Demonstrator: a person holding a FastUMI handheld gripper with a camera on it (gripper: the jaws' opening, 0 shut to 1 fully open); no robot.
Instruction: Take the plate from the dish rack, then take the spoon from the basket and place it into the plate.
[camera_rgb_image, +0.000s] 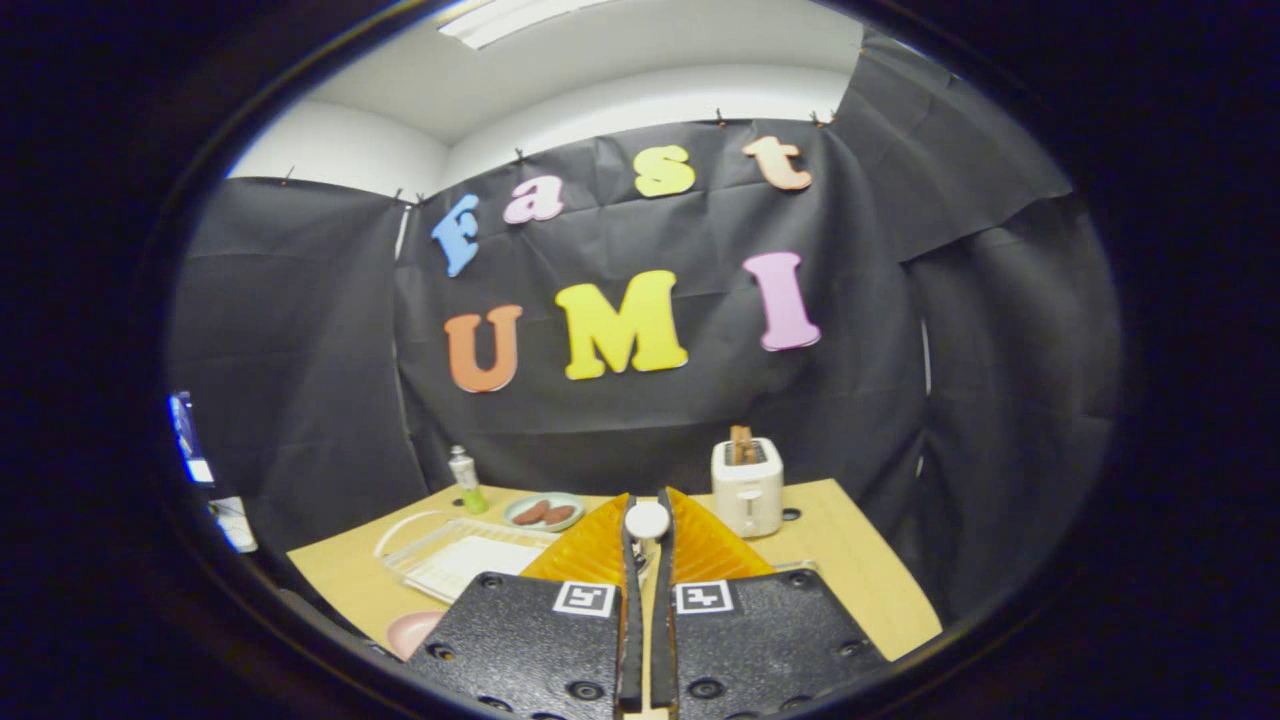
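My gripper (648, 496) is held above the wooden table (860, 570), its fingers nearly together. They are shut on a white spoon (647, 520), whose round end shows between the fingertips while its handle runs back down the narrow gap. A pink plate (413, 631) lies flat on the table below and to the left of the left finger, partly hidden by it. The clear dish rack (455, 560) stands on the table just beyond the plate, left of the fingers.
A small greenish plate with brown sausages (545, 512) sits beyond the rack. A bottle with a green base (465, 482) stands at the far left edge. A white toaster with toast (747, 487) stands beyond the right finger. Black cloth walls close the booth.
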